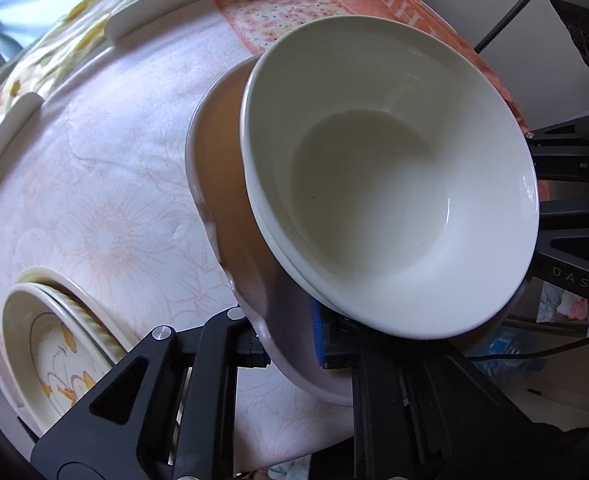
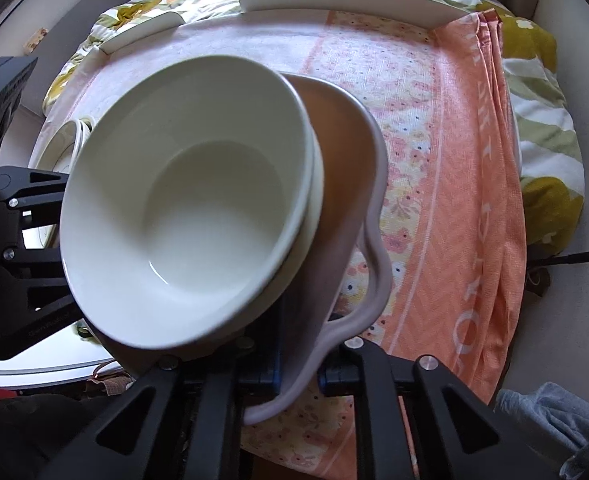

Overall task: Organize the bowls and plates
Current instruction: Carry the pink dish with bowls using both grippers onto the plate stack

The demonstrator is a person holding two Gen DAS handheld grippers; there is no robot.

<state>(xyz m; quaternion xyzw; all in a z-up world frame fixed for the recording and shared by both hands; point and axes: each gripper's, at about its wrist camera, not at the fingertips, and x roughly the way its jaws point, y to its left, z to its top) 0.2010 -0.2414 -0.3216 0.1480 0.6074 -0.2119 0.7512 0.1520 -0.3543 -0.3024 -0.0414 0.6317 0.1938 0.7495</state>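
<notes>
A mauve wavy-rimmed plate (image 1: 222, 184) carries two nested white bowls (image 1: 382, 176). Both grippers hold it above the table from opposite sides. My left gripper (image 1: 290, 344) is shut on the plate's near rim, its blue pad against the inner face. In the right wrist view my right gripper (image 2: 298, 368) is shut on the other rim of the same plate (image 2: 346, 184), with the bowls (image 2: 186, 200) tilted toward the left. The left gripper's black frame (image 2: 18, 216) shows beyond the bowls.
A stack of flower-painted plates (image 1: 54, 344) lies on the pink cloth at my lower left, also seen in the right wrist view (image 2: 60, 144). White plates (image 2: 334, 0) lie along the table's far edge. An orange cloth (image 2: 474, 200) covers the right side.
</notes>
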